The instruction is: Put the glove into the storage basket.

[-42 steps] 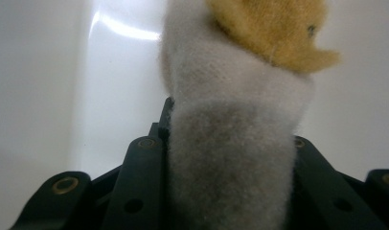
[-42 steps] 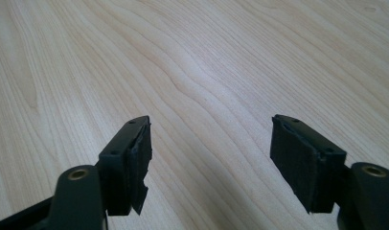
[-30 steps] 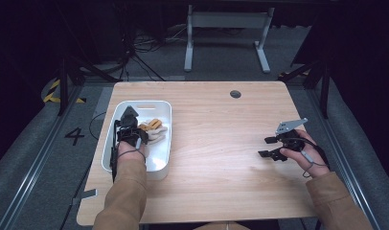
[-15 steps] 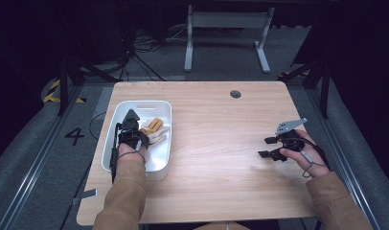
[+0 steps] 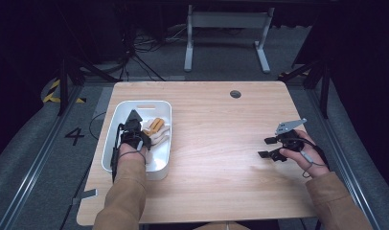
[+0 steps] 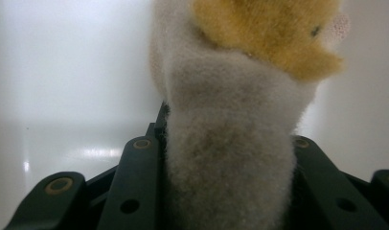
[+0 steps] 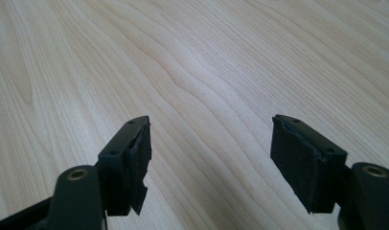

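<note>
- The left hand-held gripper (image 5: 134,128) is seen inside the white tub (image 5: 117,121), its jaws clamped on a plush toy (image 6: 240,124).
- In the left gripper view, the toy's pale grey fuzzy part is pinched between both black jaws; an orange-yellow furry part sits above it, with the tub's white wall behind.
- In the high view, the plush toy (image 5: 155,130) is shown lying in the tub, just right of the gripper, with cream and orange parts visible.
- The tub is placed on the left part of the wooden counter (image 5: 216,143), close to its left edge.
- The right hand-held gripper (image 5: 270,147) is held low over the right side of the counter, well apart from the tub.
- Its jaws are spread wide with nothing between them; bare wood grain is seen between the pads (image 7: 137,165) in the right gripper view.
- A grey three-cornered plate is carried on top of the right gripper.
- A round hole (image 5: 235,94) is seen near the counter's far edge.
</note>
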### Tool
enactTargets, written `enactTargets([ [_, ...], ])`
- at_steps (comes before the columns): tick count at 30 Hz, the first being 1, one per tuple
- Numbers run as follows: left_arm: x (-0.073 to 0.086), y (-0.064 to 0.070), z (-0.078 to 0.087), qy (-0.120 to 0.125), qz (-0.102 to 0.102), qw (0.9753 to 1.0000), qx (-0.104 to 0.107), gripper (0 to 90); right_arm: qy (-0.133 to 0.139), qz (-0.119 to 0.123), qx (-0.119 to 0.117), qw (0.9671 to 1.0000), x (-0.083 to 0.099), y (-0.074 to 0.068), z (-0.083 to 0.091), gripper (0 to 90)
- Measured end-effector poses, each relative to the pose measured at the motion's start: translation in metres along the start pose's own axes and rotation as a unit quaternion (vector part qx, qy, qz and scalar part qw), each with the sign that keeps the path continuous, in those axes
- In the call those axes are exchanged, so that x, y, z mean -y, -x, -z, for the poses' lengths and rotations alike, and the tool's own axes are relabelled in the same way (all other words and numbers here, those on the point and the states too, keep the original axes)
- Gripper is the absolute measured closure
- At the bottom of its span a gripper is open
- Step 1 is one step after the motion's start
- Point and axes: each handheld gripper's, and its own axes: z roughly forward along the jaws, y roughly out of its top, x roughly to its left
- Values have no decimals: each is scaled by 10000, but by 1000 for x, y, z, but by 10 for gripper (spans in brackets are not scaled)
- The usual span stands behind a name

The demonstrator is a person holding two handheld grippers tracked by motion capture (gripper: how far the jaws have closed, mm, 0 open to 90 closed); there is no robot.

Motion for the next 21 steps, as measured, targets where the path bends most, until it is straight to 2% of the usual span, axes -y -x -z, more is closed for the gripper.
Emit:
enactTargets([
  [4,0,0,-1,-46,2,10000,-2,652,-1,0,-8,10000,0,0,0,311],
  [7,-1,0,-2,-141,-21,9999,53,600,2,5,-11,10000,0,0,0,310],
  [8,-1,0,-3,-176,-35,9998,125,477,7,15,-10,10000,0,0,0,309],
  [9,-1,1,-3,-201,-42,9995,237,477,7,15,-10,10000,0,0,0,309],
  [10,-1,1,-4,-271,-14,9991,328,391,8,14,-15,10000,0,-1,-1,307],
  [13,-2,1,-5,-321,-90,9986,408,293,11,31,-15,10000,0,-1,-1,307],
  [14,-2,4,-6,-340,-176,9984,418,272,15,38,-25,10000,-1,-1,-1,307],
  [16,-2,5,-6,-318,-196,9983,438,241,22,37,-31,10000,-1,-1,0,307],
  [17,-2,6,-4,-225,-162,9982,523,196,31,31,-17,10000,-1,-1,0,307],
  [19,-3,7,-3,-249,-183,9980,548,183,33,29,-20,10000,-1,-1,0,307],
  [21,-3,7,-1,-174,-235,9982,516,155,51,46,-18,10000,-1,-1,0,307],
])
